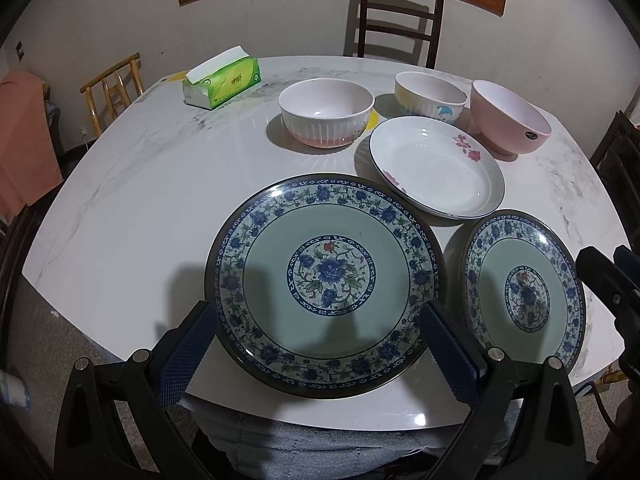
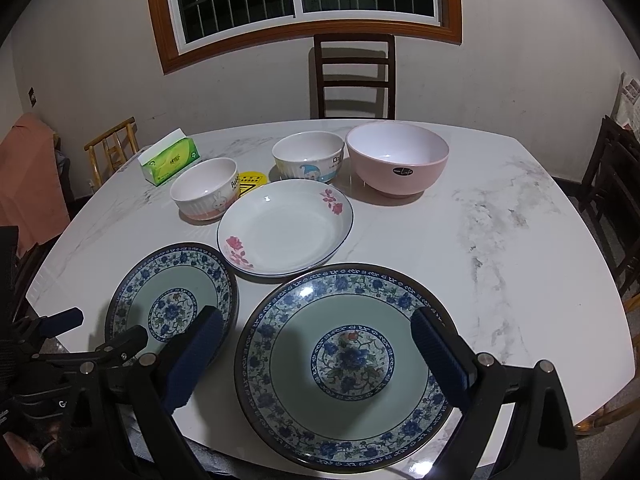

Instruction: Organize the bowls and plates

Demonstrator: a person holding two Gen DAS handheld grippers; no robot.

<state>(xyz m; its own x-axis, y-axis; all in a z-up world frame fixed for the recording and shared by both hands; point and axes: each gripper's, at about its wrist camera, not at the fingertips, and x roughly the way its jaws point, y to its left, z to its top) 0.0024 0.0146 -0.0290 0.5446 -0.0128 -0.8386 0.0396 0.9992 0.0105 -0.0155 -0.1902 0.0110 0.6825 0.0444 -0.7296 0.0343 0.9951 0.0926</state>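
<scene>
1. Two blue-patterned plates lie side by side at the near edge of the table (image 2: 520,216): the left plate (image 1: 324,282) in front of the left gripper (image 1: 320,354), the right plate (image 2: 344,364) in front of the right gripper (image 2: 320,360). They sit close together, but I cannot tell whether their rims touch.
2. Just behind them lies a white plate (image 2: 286,226) with pink flowers; its near rim comes right up to the two blue ones.
3. Further back stand three bowls: a rabbit bowl (image 2: 206,188), a cartoon bowl (image 2: 308,158) and a pink bowl (image 2: 398,158). All are upright and empty, each standing alone.
4. Both grippers are spread wide and hold nothing. Each hovers low over the near rim of its own plate, and neither looks to be touching it.
5. Nothing is stacked yet, so I'd judge this the very start: both tools lined up for a first pick.
6. The next move likely calls for one gripper to dip to a blue plate's near rim, pinch the lip between the pads, lift it and set it on its twin. The rim is thin and glazed, so the grip could slip.
7. Off to the far left sits a green tissue pack (image 2: 170,160), well clear; a dark chair (image 2: 354,76) stands beyond the table.
</scene>
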